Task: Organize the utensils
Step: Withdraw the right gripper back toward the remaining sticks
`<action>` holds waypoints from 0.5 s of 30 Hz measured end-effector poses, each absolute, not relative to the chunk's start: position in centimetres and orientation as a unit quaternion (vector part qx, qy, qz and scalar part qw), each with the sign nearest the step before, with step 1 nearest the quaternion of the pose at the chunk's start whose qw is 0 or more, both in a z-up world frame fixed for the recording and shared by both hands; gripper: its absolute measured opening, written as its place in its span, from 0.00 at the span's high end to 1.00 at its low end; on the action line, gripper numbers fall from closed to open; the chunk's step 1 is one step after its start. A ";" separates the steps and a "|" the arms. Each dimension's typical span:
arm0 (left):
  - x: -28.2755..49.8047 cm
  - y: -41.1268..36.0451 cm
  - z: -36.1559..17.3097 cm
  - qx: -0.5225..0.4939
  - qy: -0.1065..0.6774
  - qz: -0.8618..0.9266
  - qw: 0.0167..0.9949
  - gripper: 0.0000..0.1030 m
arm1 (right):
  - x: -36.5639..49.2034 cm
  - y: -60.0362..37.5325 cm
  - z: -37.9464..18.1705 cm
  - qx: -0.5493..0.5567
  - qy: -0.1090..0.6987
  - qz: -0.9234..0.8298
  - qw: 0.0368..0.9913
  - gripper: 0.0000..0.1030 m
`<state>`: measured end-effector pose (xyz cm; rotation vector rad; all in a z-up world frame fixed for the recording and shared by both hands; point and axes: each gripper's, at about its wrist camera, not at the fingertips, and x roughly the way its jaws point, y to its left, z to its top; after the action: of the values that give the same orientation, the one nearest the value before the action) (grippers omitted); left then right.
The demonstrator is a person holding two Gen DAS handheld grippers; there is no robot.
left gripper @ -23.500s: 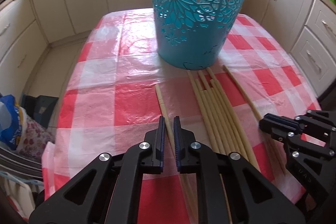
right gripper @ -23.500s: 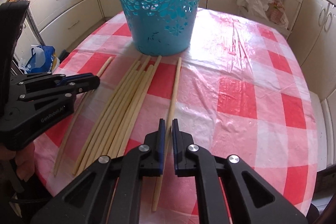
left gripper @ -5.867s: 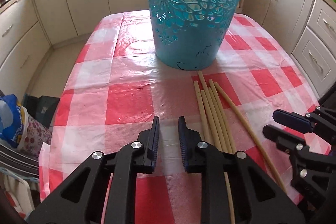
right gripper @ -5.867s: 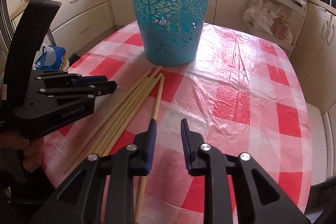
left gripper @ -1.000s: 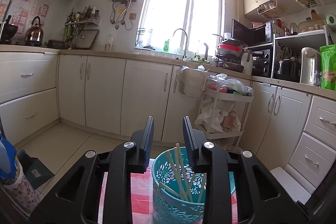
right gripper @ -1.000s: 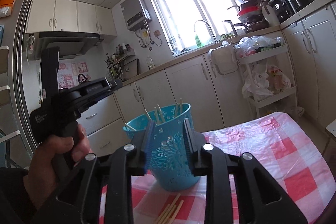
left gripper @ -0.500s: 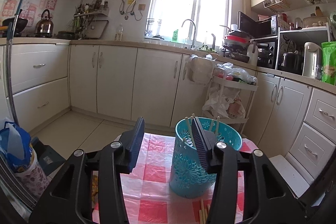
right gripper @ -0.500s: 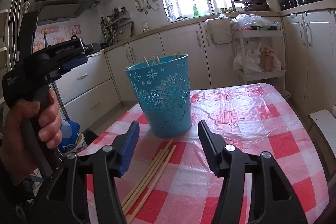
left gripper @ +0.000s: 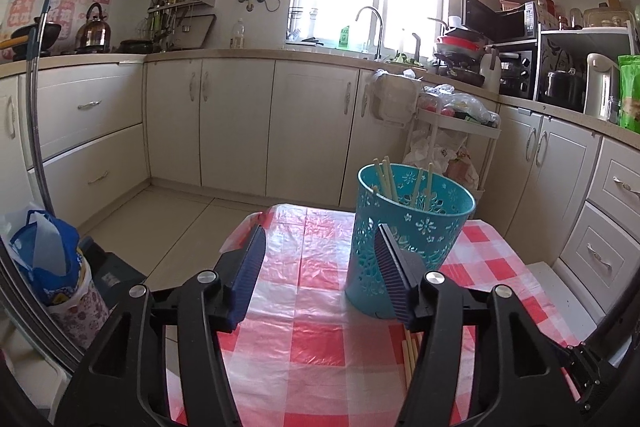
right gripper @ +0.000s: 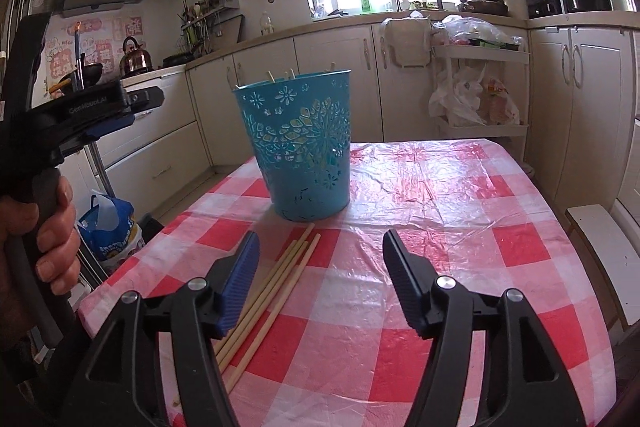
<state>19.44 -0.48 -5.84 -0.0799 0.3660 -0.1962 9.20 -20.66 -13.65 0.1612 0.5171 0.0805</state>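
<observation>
teal cut-out basket (right gripper: 302, 151) upright on table, chopsticks inside (left gripper: 387, 181), loose chopsticks (right gripper: 276, 283) lying beside it

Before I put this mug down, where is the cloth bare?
Right of the bucket, the cloth lies bare out to its right edge. Left of the bucket it is bare too. The near-left stretch is crowded with loose chopsticks, under the open right gripper.

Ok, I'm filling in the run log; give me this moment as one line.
left hand-held gripper: open, empty | right hand-held gripper: open, empty | teal perforated plastic basket: holds some chopsticks | pale wooden chopsticks on table: remaining
</observation>
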 end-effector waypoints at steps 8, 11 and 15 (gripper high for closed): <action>19.2 1.2 -10.3 -0.047 0.242 -0.082 0.966 0.43 | 8.3 -20.2 -14.2 0.073 0.282 0.030 0.956 0.38; 19.7 2.1 -12.6 -0.059 0.272 -0.077 0.957 0.42 | 8.5 -19.8 -14.5 0.062 0.304 0.029 0.950 0.38; 20.3 3.3 -14.9 -0.080 0.305 -0.075 0.946 0.41 | 9.6 -19.4 -15.4 0.063 0.345 0.026 0.936 0.38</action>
<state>20.32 3.25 -14.95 -0.1621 0.6212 -0.1522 9.57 -19.39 -15.41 0.1280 0.7041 0.0529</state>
